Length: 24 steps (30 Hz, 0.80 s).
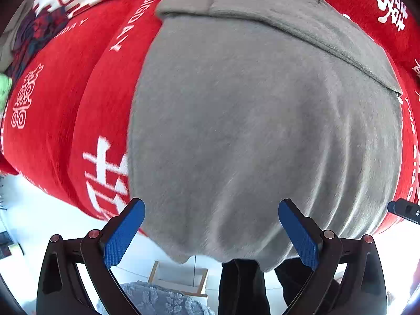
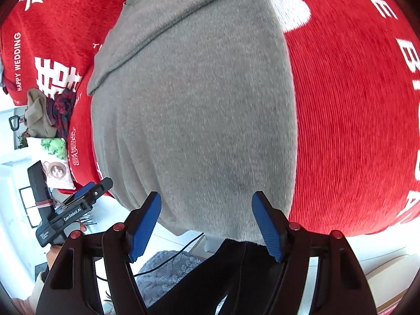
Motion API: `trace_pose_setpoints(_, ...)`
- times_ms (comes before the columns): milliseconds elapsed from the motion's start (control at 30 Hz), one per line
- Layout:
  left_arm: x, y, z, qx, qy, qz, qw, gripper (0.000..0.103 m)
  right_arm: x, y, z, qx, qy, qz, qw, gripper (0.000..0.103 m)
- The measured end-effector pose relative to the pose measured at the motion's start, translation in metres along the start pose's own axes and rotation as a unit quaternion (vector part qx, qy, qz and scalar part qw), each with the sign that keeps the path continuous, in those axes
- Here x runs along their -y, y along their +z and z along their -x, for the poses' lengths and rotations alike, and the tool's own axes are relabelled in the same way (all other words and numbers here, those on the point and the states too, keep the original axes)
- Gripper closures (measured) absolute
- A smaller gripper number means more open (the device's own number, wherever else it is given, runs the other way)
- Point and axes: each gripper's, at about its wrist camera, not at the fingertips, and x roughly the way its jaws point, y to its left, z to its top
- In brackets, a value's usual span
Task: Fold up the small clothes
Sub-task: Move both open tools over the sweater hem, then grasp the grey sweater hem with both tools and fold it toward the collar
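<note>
A big red blanket (image 1: 65, 99) with white letters covered the bed. The floor (image 1: 39, 223) below was white and bright with light. A fluffy grey rug (image 2: 168, 267) lay on it. A small pillow (image 2: 52, 160) with a cartoon picture sat at the side.

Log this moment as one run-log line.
stage: pre-grasp | left hand-held gripper: open, empty | right hand-held gripper: open, empty | grey garment: spread on red blanket, near hem overhanging edge
</note>
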Motion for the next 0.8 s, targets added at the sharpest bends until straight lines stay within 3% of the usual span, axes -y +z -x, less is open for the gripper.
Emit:
trace_pose_setpoints(133, -0.032, -0.021, -0.009, -0.007, -0.02, 0.025, 0.9995, 0.001, 0.009, -0.011, -0.002, -0.008, 0.009, 0.003, 1.0, 0.028)
trace_pose_setpoints(300, -0.057, -0.044, -0.034, -0.039, -0.022, 0.046, 0.9979, 0.001, 0.027, -0.034, -0.02, -0.052, 0.004, 0.01, 0.999, 0.027)
trace_pose_setpoints(467, -0.056, -0.053, -0.062, -0.065, -0.068, 0.059, 0.9938, 0.001, 0.044, -0.053, -0.058, -0.093, -0.023, 0.011, 0.995, 0.027)
trace_pose_setpoints(633, -0.049, -0.052, -0.073, -0.068, -0.098, 0.072, 0.9903, 0.002, 0.059, -0.057, -0.084, -0.094, -0.025, -0.006, 0.995, 0.027)
trace_pose_setpoints(667, -0.049, -0.053, -0.071, -0.065, -0.108, 0.071, 0.9895, 0.012, 0.06, -0.059, -0.086, -0.095, -0.017, -0.01, 0.995, 0.027)
trace_pose_setpoints(700, -0.047, -0.054, -0.069, -0.062, -0.118, 0.067, 0.9888, 0.021, 0.059, -0.06, -0.087, -0.096, -0.002, -0.016, 0.995, 0.031)
trace_pose_setpoints(733, -0.046, -0.054, -0.066, -0.058, -0.117, 0.061, 0.9896, 0.027, 0.058, -0.062, -0.086, -0.096, 0.009, -0.022, 0.995, 0.06)
trace_pose_setpoints(767, -0.043, -0.055, -0.06, -0.055, -0.115, 0.05, 0.9906, 0.042, 0.058, -0.063, -0.085, -0.098, 0.01, -0.031, 0.995, 0.087)
trace_pose_setpoints(800, -0.042, -0.056, -0.055, -0.054, -0.11, 0.036, 0.9918, 0.061, 0.056, -0.065, -0.081, -0.094, 0.024, -0.037, 0.995, 0.094)
